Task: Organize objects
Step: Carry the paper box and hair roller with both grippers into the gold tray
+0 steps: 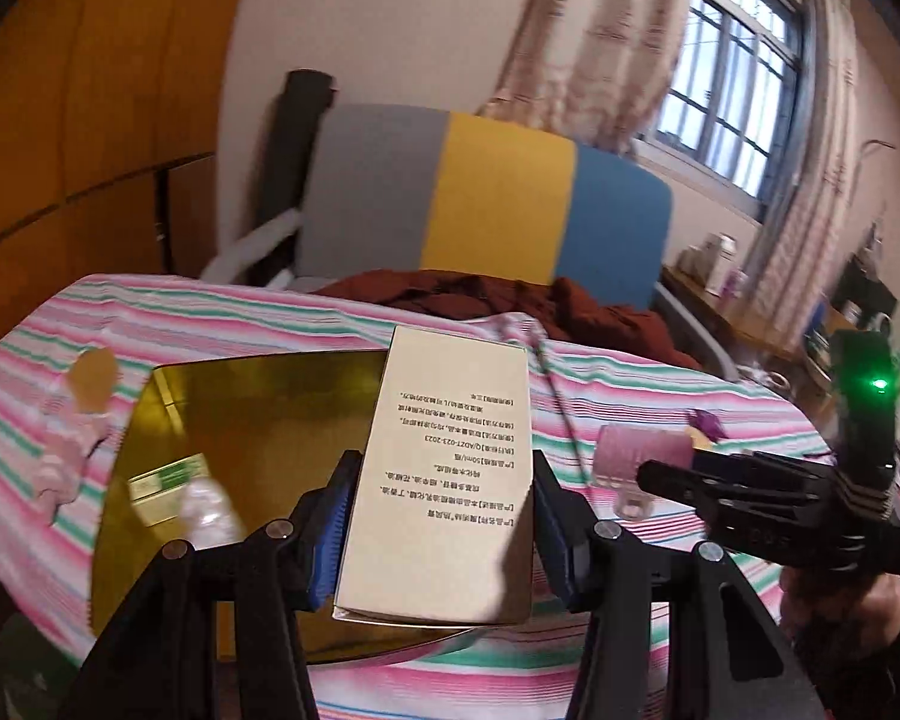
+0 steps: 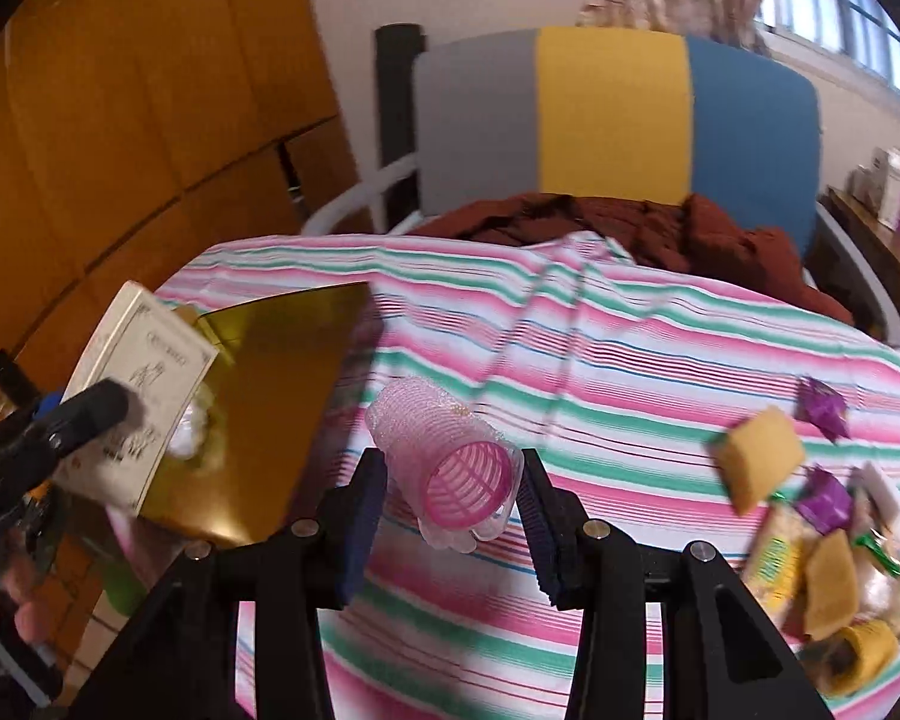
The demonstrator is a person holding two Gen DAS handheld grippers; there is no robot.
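Note:
My left gripper (image 1: 444,462) is shut on a cream carton (image 1: 450,468) with printed text, its blue pads (image 1: 330,528) pressing both long sides. The carton hangs over a shiny gold box (image 1: 240,420) on the striped cloth. Inside the gold box lies a clear plastic item (image 1: 210,504). My right gripper (image 2: 452,459) is shut on a pink hair roller (image 2: 450,456), held above the cloth just right of the gold box (image 2: 270,396). The left wrist view shows the right gripper (image 1: 648,474) with the roller (image 1: 636,450). In the right wrist view the left gripper (image 2: 108,402) carries the carton (image 2: 138,384).
A striped pink, green and white cloth (image 2: 630,360) covers the table. Wrapped snacks (image 2: 810,540) lie heaped at its right. A pale pink item (image 1: 66,450) sits at the left. Behind stand a grey, yellow and blue chair (image 1: 486,192), dark red fabric (image 1: 510,300) and a wooden wardrobe (image 1: 60,150).

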